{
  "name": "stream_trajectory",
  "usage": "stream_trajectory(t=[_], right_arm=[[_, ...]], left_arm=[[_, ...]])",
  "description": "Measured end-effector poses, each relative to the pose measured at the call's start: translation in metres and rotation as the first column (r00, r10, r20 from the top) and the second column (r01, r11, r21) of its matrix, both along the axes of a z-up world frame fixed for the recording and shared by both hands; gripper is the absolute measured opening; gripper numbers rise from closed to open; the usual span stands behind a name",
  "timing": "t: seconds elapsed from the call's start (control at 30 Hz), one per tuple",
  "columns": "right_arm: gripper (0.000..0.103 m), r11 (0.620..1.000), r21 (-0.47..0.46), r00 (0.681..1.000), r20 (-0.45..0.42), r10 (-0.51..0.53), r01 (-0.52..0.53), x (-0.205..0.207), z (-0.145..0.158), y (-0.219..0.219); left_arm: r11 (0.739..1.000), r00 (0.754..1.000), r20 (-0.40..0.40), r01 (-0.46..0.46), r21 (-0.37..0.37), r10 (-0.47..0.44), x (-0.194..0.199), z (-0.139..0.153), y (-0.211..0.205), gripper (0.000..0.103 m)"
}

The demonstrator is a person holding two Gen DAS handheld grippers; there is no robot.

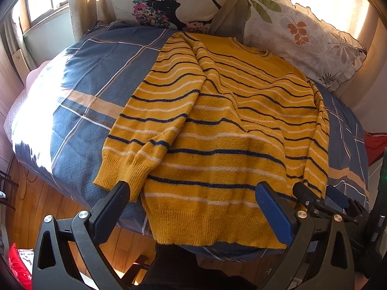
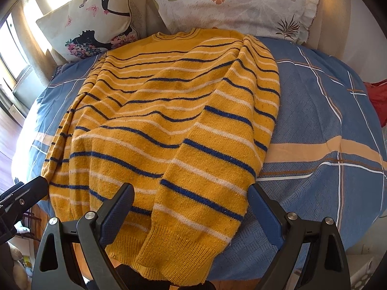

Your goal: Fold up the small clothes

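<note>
A yellow knit sweater [image 1: 227,125] with navy and white stripes lies flat on the bed, collar toward the pillows, hem at the near edge. Both sleeves lie down along the body. My left gripper [image 1: 192,194] is open and empty, its fingers hovering over the hem near the left sleeve cuff [image 1: 135,171]. My right gripper [image 2: 189,197] is open and empty, with the right sleeve cuff [image 2: 179,251] between and below its fingers. The sweater also fills the right wrist view [image 2: 169,120]. The right gripper's tip shows in the left wrist view [image 1: 314,195].
The bed has a blue plaid cover [image 1: 84,91] and drops to a wooden floor [image 1: 48,193] at the near edge. Two pillows stand at the head: a printed one [image 1: 169,0] and a leaf-patterned one [image 1: 302,36]. A red cloth [image 2: 377,96] lies at the right.
</note>
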State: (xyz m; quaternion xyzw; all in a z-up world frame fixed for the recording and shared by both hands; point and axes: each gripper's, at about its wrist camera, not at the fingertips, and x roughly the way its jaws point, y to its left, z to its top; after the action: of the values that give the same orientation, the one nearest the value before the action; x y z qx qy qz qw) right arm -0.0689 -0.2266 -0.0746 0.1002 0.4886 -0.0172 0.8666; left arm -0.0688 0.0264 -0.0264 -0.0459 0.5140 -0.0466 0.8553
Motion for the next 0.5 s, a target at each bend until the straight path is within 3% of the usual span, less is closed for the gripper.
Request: stream_trajectory(t=[0.5], right_arm=[[0.097,1.000,-0.017,1.000,-0.005,0.011,-0.011,0.0096,0.0019,0.0092]], left_arm=[[1.000,1.000,-0.009,-0.018,-0.009,0.018,0.0091,-0.0007,0.0081,0.103]])
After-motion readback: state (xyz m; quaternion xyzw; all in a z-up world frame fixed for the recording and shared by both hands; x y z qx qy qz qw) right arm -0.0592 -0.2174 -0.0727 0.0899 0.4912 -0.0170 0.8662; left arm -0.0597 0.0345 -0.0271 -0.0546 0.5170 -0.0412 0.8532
